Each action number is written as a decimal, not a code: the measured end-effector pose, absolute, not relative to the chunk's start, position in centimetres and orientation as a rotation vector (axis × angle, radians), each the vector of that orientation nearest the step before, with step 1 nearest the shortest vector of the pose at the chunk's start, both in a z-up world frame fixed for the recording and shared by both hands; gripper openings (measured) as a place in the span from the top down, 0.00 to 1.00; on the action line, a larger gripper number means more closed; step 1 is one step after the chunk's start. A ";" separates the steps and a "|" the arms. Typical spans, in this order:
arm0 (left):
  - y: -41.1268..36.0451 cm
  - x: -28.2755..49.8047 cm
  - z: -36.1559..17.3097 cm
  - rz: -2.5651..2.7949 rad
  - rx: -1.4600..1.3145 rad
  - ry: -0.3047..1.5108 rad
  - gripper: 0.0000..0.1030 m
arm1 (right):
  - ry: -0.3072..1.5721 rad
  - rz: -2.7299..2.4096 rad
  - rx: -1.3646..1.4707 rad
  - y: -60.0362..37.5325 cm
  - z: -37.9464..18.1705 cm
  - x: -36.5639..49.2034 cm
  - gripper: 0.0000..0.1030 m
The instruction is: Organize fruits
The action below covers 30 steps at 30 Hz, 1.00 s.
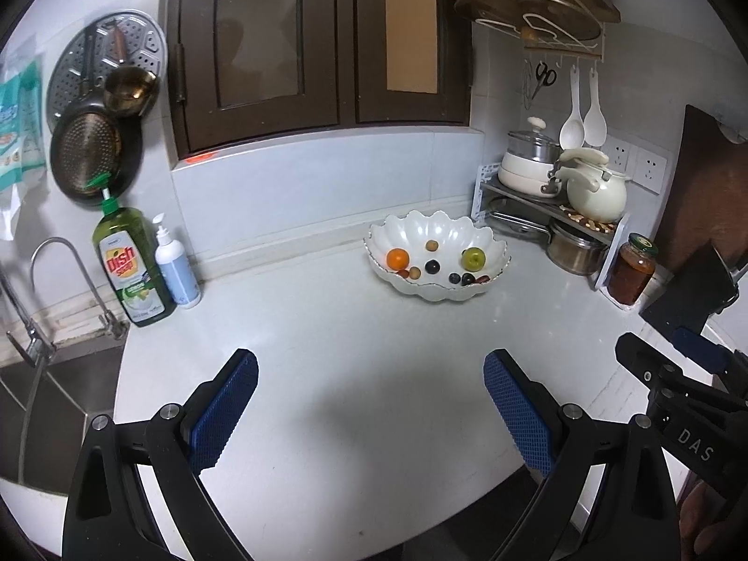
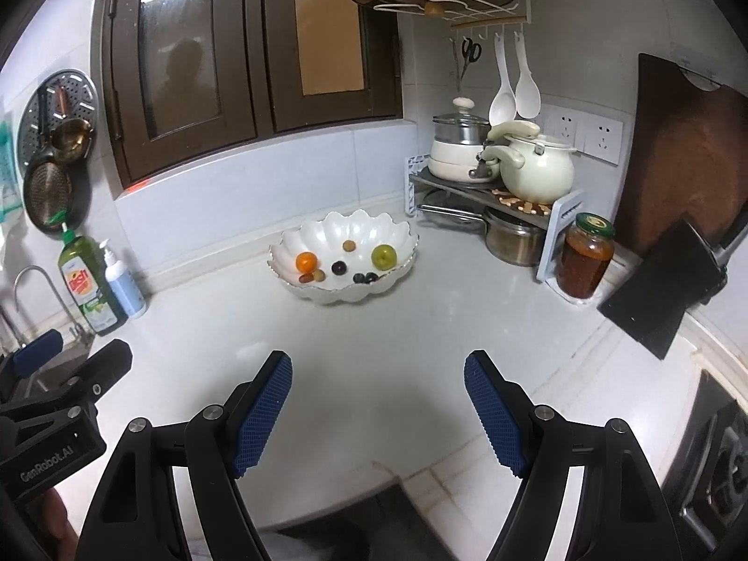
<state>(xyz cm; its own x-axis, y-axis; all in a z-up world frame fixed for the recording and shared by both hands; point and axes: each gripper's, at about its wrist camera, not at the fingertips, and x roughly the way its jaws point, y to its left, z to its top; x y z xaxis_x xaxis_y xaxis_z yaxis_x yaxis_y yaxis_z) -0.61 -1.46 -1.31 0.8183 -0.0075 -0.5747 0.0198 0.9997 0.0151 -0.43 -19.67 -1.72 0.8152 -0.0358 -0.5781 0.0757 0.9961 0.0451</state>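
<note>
A white scalloped bowl (image 1: 439, 229) (image 2: 346, 226) stands at the back of the white counter. Inside lie an orange (image 1: 398, 259) (image 2: 306, 262), a green apple (image 1: 473, 259) (image 2: 384, 256), several dark plums (image 1: 432, 266) (image 2: 338, 268) and small brown fruits (image 1: 431, 245) (image 2: 348, 246). My left gripper (image 1: 369, 402) hangs open over the counter's near part, well short of the bowl, with nothing between its blue pads. My right gripper (image 2: 377, 409) is likewise open and empty, and its black body shows at the right edge of the left wrist view.
A sink with a tap (image 1: 46, 290), a green dish soap bottle (image 1: 128, 266) and a pump bottle (image 1: 175, 266) stand at the left. A rack with pots and a kettle (image 2: 533, 168), a jar (image 2: 584, 257) and a leaning dark board (image 2: 678, 149) fill the right corner. A stove (image 2: 720, 458) lies at far right.
</note>
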 end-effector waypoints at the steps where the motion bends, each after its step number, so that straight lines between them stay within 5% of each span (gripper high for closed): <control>1: -1.4 -1.1 -1.3 -0.014 0.016 0.611 0.04 | 0.613 -0.062 0.069 -19.7 -1.7 -0.8 0.25; 30: -0.9 -6.3 -1.6 -0.007 0.004 0.618 0.04 | 0.584 -0.063 0.050 -20.1 -1.1 -6.1 0.25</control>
